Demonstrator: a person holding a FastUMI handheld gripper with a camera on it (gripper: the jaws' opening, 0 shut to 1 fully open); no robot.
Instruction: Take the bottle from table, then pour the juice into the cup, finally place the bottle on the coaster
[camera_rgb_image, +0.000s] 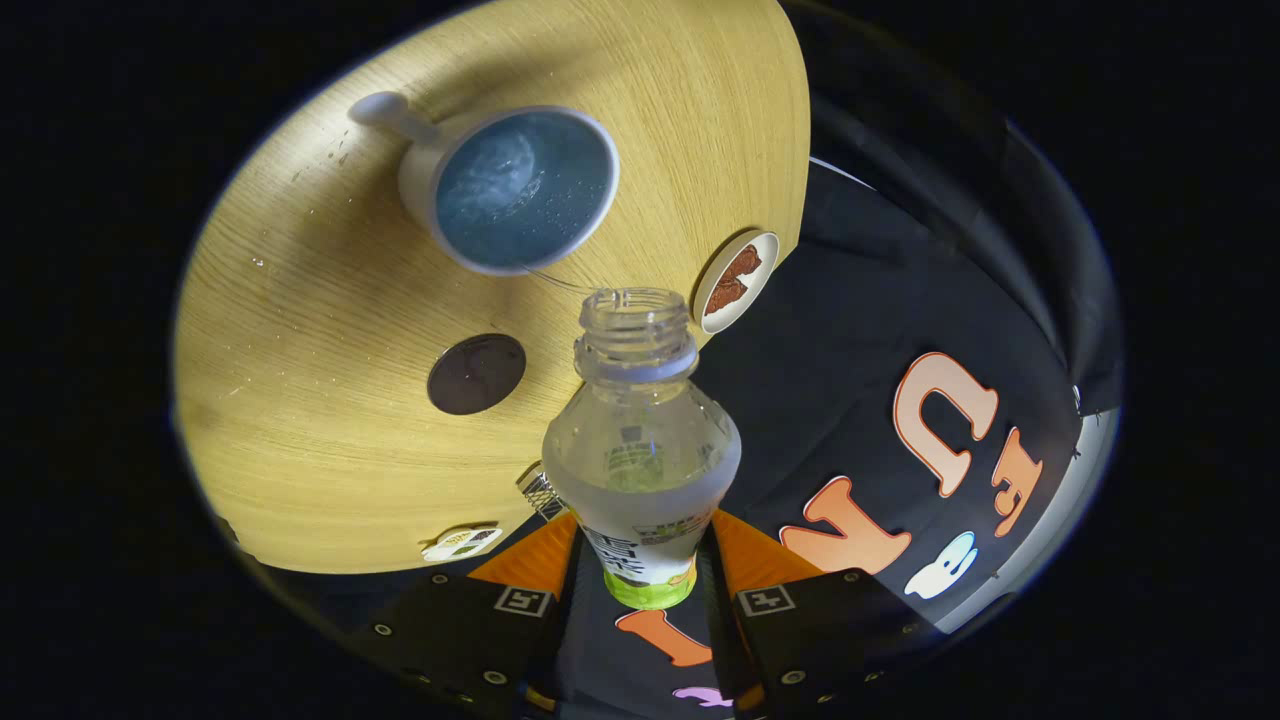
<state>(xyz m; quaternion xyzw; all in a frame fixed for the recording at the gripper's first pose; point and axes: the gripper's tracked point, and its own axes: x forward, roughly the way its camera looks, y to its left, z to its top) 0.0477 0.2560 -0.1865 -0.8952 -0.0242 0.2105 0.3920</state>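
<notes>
Your gripper (640, 575) grips one clear bottle (640, 450) at its labelled lower body, a finger pressed to each side, jaws narrowed to the bottle's width. The bottle's base is cut off between the fingers, and the label's print (dark characters above a green band) is too blurred to read. The bottle is uncapped, nearly empty, its open neck tipped toward the round wooden table (330, 330). A thin stream runs from its mouth to the one white cup (510, 190) beyond, whose handle points away from the bottle. Between fingers and cup lies one dark round coaster (476, 374), bare. A white disc (736, 281) with a reddish-brown picture sits at the table's edge; another small white item (462, 543) sits at the edge nearer the fingers, hard to make out.
</notes>
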